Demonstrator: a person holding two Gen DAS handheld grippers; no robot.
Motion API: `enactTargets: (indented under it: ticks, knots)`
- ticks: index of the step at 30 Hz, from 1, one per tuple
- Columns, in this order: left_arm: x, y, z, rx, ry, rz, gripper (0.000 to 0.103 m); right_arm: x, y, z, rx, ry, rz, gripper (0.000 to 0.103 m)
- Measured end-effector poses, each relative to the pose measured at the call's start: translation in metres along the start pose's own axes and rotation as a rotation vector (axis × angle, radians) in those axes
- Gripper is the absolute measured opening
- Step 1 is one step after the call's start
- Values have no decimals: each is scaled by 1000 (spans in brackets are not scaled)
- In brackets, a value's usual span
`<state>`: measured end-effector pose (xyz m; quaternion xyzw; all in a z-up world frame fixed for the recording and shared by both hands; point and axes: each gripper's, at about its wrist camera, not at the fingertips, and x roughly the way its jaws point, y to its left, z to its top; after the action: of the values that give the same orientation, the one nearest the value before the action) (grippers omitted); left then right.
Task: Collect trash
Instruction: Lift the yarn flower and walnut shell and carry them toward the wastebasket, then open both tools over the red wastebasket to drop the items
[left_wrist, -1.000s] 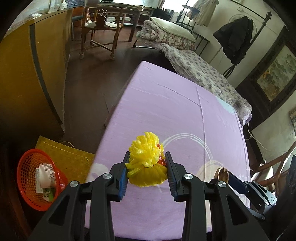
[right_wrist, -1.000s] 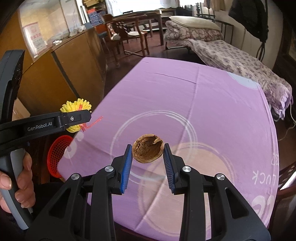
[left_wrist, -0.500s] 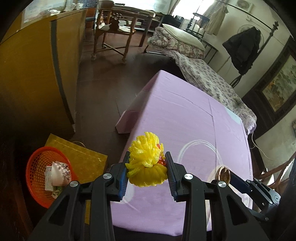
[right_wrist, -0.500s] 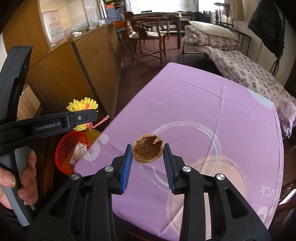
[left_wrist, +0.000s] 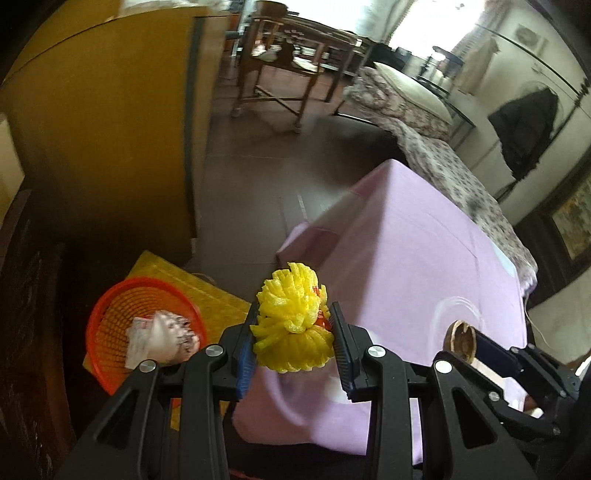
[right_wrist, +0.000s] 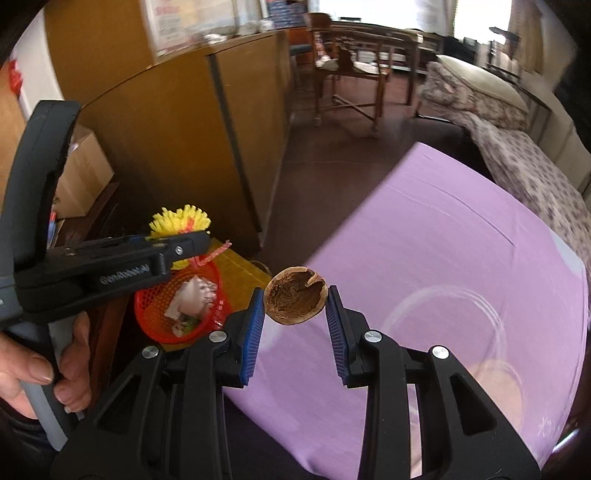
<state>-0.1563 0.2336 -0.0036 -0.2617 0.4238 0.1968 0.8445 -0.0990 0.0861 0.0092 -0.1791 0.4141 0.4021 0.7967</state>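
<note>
Both grippers swung basketward — yellow foam net (left_wrist: 291, 325) crumpled, walnut shell (right_wrist: 296, 301) hollow.

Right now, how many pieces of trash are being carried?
2: a yellow foam net in the left tongs, a walnut shell half in the right tongs.

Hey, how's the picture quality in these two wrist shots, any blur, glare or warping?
Left wrist view: background chair and cabinet smeared by motion blur, windows blown out, floor beside the red basket dark; the yellow foam net in the left tool stays sharp. Right wrist view: similar blur, fisheye bends the purple tablecloth edges; the walnut shell in the right tool is crisp.
</note>
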Motion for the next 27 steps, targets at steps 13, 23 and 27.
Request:
enactTargets:
  ticks: [13,23,27]
  knots:
    - [6,107,-11,-164,22,123,37,42,103,33,-170,121,160,34]
    - [24,182,-38,-288,93,228,37,97,167,40,-251,274,207,34]
    - [37,208,-45,-331,124,256,37,115,178,44,-236,315,218,34]
